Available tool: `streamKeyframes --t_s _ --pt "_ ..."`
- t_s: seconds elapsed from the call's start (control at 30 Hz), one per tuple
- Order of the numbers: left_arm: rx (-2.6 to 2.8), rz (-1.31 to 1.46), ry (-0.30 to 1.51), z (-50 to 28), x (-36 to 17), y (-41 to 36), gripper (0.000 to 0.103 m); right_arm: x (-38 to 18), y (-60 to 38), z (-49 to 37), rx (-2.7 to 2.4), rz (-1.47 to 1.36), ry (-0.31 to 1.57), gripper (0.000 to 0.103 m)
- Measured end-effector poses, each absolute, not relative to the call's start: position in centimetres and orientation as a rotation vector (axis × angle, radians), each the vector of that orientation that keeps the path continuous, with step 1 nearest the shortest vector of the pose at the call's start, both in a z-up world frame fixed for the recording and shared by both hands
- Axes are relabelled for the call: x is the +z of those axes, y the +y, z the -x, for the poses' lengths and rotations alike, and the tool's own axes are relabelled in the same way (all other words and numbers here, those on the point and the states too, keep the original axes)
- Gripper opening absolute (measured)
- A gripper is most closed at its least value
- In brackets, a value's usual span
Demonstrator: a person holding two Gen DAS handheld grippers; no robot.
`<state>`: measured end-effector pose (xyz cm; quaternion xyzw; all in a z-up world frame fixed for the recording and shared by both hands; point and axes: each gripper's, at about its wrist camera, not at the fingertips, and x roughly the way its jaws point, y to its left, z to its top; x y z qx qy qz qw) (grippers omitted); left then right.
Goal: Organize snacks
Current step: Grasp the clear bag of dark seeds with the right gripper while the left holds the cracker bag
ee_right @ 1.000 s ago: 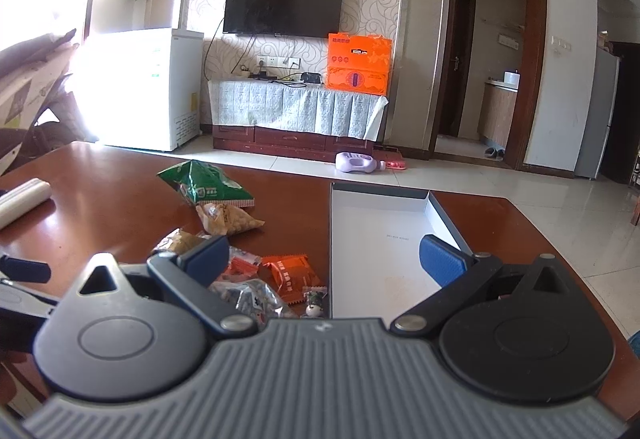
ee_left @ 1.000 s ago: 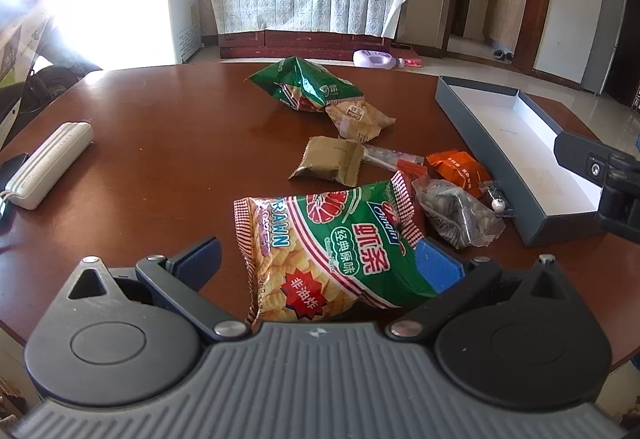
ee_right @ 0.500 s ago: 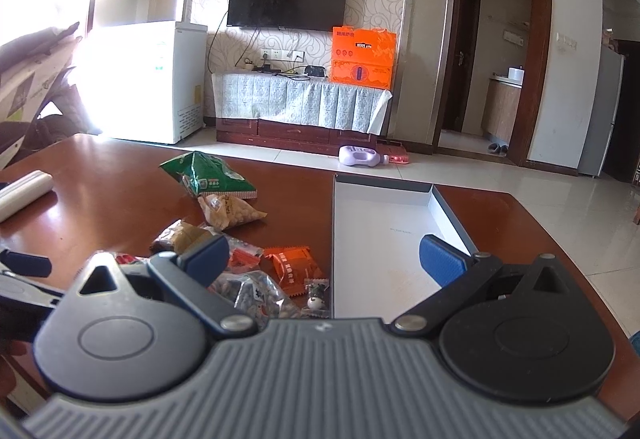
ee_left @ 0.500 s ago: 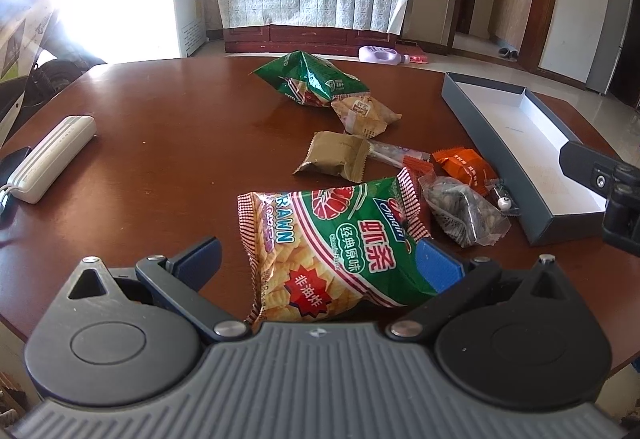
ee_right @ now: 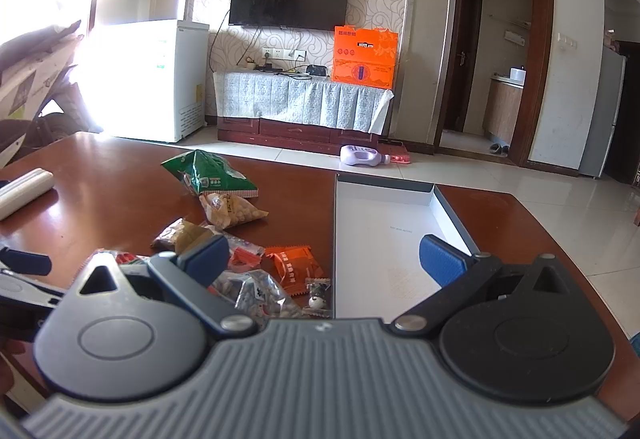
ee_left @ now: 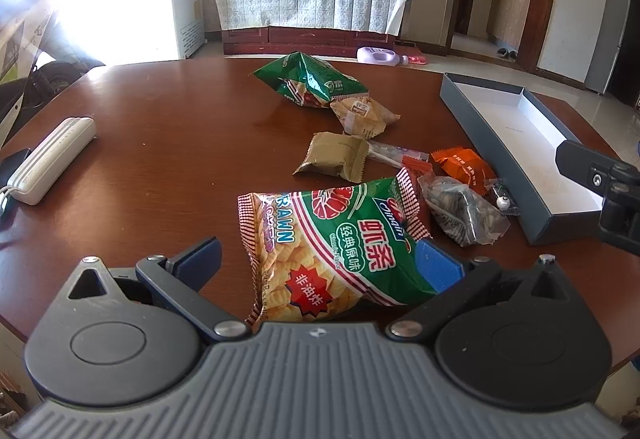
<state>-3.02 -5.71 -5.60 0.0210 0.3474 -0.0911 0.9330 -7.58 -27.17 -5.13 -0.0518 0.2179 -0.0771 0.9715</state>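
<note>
Table [ee_left: 168, 127] of dark wood carries a long grey box [ee_left: 516, 163], open and white inside, at its right. Beside it lie scattered snack packets. Nearest, the prawn-cracker bag [ee_left: 328, 247] sits between the spread fingers of the left hand-held gripper [ee_left: 320, 263]. The right hand-held gripper [ee_right: 324, 259] hovers open over the box.

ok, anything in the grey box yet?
No. In the right wrist view the grey box shows only its bare white floor; the snacks all lie on the table to its left.
</note>
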Motion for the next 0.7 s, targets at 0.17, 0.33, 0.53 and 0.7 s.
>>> streamKeyframes --t_s 0.17,0.33,0.53,0.7 --pt "-0.188 -0.068 0.709 3.3 -5.7 -5.6 0.103 -5.2 -27.0 7.9 -0.121 0.125 0.445 0.103" --pt "-0.168 -0.133 0.738 2.5 -6.5 -5.1 0.103 -5.6 -26.4 8.4 -0.073 0.173 0.464 0.103" --pt "-0.067 -0.208 0.739 0.0 -7.5 -3.7 0.103 -6.0 -26.1 8.6 -0.028 0.18 0.488 0.103" --pt "-0.144 -0.206 0.716 -0.2 -7.1 -2.8 0.103 -6.8 -25.0 7.7 0.027 0.179 0.519 0.099"
